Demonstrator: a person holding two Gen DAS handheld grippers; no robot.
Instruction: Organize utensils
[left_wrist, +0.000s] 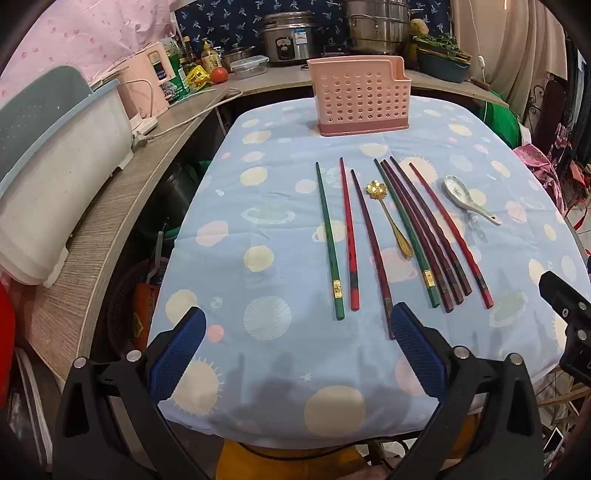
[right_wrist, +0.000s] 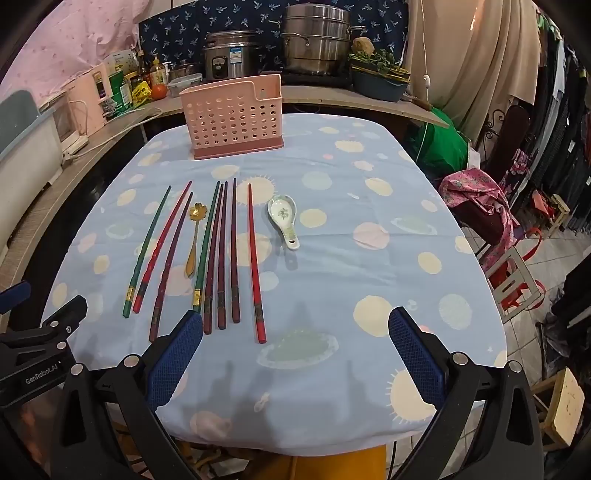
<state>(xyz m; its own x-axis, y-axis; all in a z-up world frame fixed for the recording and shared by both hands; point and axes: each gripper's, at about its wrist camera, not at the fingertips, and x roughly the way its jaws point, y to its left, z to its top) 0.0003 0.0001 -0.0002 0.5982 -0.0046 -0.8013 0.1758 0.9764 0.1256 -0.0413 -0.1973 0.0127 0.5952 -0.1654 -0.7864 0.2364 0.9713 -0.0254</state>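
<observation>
Several chopsticks, green, red and dark maroon, lie side by side on the blue tablecloth (left_wrist: 280, 229), among them a green one (left_wrist: 329, 240) at the left and a red one (right_wrist: 255, 262) at the right. A gold spoon (left_wrist: 389, 218) lies between them, also seen in the right wrist view (right_wrist: 194, 236). A white ceramic spoon (left_wrist: 466, 201) (right_wrist: 285, 218) lies to their right. A pink perforated utensil holder (left_wrist: 360, 96) (right_wrist: 232, 116) stands upright at the table's far side. My left gripper (left_wrist: 297, 325) is open and empty above the near chopstick ends. My right gripper (right_wrist: 295, 328) is open and empty near the table's front.
A wooden counter (left_wrist: 122, 192) runs along the left with a white and blue bin (left_wrist: 55, 177), a pink appliance (left_wrist: 147, 81), bottles and a tomato. A rice cooker (right_wrist: 229, 55) and steel pots (right_wrist: 317, 40) stand behind. Chairs and clothes crowd the right (right_wrist: 517, 229).
</observation>
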